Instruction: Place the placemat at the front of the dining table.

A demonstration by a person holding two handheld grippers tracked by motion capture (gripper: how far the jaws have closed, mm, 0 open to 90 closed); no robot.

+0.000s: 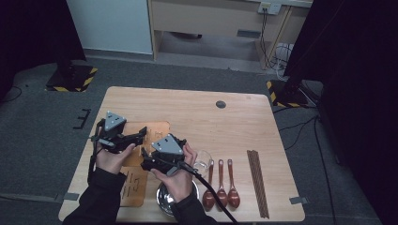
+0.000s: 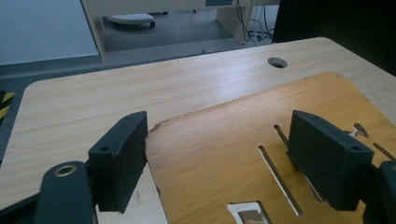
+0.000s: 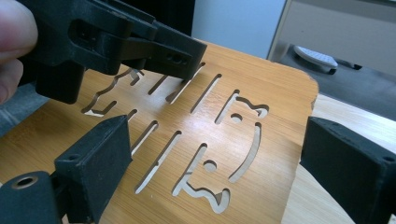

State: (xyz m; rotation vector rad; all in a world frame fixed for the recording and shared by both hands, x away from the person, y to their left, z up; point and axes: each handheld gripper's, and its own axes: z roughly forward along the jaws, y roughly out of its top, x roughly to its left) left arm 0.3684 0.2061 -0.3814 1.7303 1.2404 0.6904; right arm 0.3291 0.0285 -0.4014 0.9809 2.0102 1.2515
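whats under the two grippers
A brown bamboo mat with cut-out slots lies on the table under the left gripper and right gripper, both open above it. Its near part is covered by the hands.

Cut-out signs on bamboo board (image 3: 196,140), none readable
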